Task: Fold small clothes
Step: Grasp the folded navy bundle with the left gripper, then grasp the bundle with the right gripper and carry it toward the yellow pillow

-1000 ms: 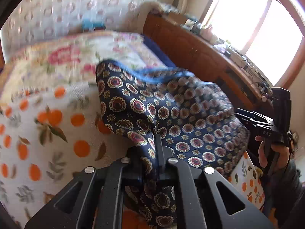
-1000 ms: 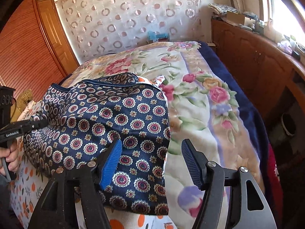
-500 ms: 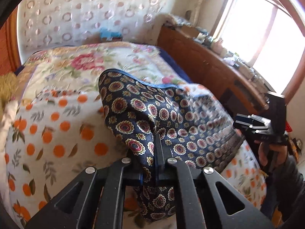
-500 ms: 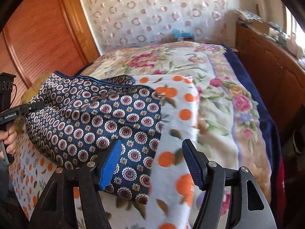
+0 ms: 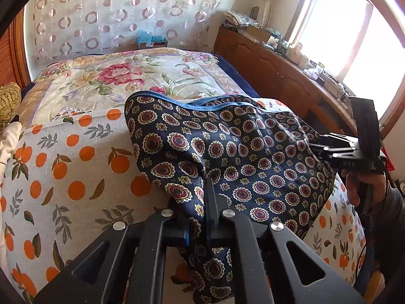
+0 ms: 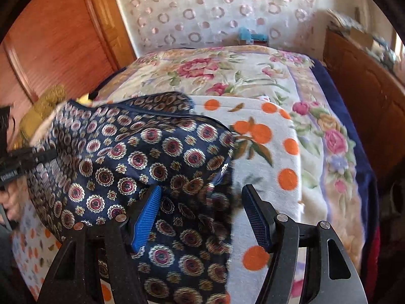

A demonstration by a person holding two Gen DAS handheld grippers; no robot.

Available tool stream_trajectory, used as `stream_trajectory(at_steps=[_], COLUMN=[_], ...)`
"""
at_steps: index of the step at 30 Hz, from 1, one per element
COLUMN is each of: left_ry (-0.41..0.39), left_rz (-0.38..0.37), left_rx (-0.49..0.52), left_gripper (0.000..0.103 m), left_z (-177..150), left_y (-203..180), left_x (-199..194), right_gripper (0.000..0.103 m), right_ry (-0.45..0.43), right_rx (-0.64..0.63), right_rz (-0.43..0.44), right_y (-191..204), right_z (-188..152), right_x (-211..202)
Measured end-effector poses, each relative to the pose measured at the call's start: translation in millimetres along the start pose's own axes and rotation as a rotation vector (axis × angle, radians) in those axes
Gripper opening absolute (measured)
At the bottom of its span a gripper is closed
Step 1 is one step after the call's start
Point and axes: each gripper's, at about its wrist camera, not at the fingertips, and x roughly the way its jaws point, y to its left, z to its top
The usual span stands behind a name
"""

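Note:
A navy garment with round medallion print lies bunched on an orange-dotted white cloth on the bed. My left gripper is shut on a fold of the garment at its near left edge. In the right wrist view the same garment fills the lower left, and my right gripper is open with the garment's right corner lying between its blue pads. The right gripper also shows in the left wrist view, at the garment's right edge.
A floral quilt covers the bed behind the cloth. A wooden cabinet with clutter runs along the right under a window. A wooden wardrobe stands on the left. A yellow-green cushion lies at the left edge.
Both grippers have swung leftwards across the bed with the garment. The garment's right corner now lies between my open right jaws, lower over the dotted cloth.

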Motion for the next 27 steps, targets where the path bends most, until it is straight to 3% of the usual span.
stream_trajectory(at_steps=[3,4,5,7,12,18,27], left_ry=[-0.01,-0.014,-0.022,-0.039,-0.108,-0.244,-0.439], left_rz=[0.005,-0.001,-0.009,-0.031,-0.065,-0.028,0.166], left_rx=[0.015,0.016,0.013,0.006,0.009,-0.01,-0.101], left_gripper=[0.009,0.009,0.009,0.009,0.009,0.009,0.009], left_z=[-0.7,-1.0,-0.3,0.3,1.9,-2.9,-27.0], left_y=[-1.7,-1.4,-0.9,-0.5,0.0,20.0,84.6], left_x=[-3.1,-4.8,-7.5,-15.2,-53.3,-122.5,-222.5], right_gripper=[0.062,0.05,0.032,0.012,0.007,0.007,0.006], right_ry=[0.006,0.005,0.006,0.024,-0.039,-0.187,-0.324], right_rx=[-0.073,-0.084,-0.087,-0.091,-0.114,-0.186,-0.373], right_rz=[-0.022,-0.021,0.0,0.045,0.052,0.103,0.21], right_y=[16.2,20.0,22.3,28.1,44.9,93.0,213.6], right_z=[1.1,1.5,2.3,4.6,13.7,52.5,138.6], right_x=[4.8,5.1,4.9,6.1,-4.2,-32.9,-29.8])
